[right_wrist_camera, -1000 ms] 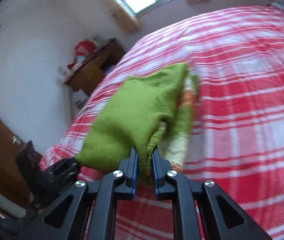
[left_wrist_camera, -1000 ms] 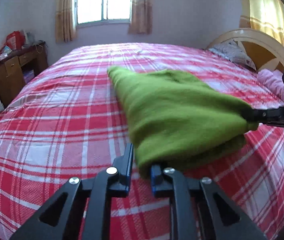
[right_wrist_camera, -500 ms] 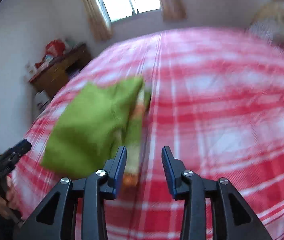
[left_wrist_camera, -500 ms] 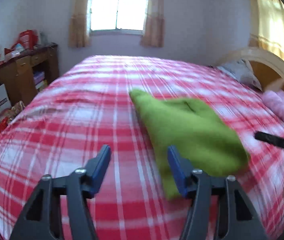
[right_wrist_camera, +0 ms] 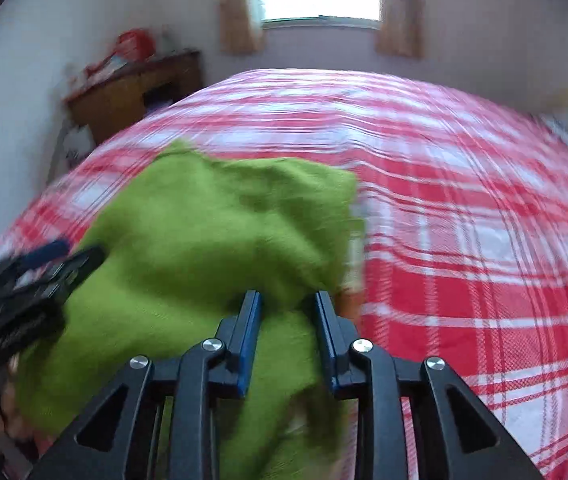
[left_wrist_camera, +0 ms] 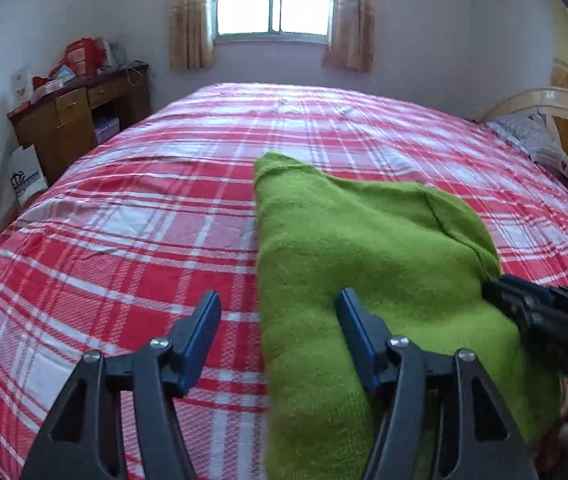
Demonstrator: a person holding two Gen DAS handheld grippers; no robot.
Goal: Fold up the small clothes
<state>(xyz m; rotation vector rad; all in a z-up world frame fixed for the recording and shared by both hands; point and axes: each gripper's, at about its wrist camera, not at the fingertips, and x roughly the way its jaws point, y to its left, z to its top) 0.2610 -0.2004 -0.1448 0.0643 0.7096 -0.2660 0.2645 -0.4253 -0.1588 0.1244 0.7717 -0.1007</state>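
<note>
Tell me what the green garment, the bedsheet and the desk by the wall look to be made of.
Green garment: seemingly a knit, wool or acrylic; fuzzy matte nap, soft thick folds.
Bedsheet: thin woven cloth, probably cotton; red and white check, fine creases, no shine.
Desk: looks like brown wood or veneer, slightly glossy drawer fronts.

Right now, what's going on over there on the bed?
A person is folding a green knitted garment on the red plaid bed, with a handheld gripper at each side. The left gripper is open. Its fingers have just been opening and straddle the garment's left edge without pinching it. The right gripper is at the right edge, and its fingers have just been closing further with green cloth between them. Blur hides whether they actually grip it.
</note>
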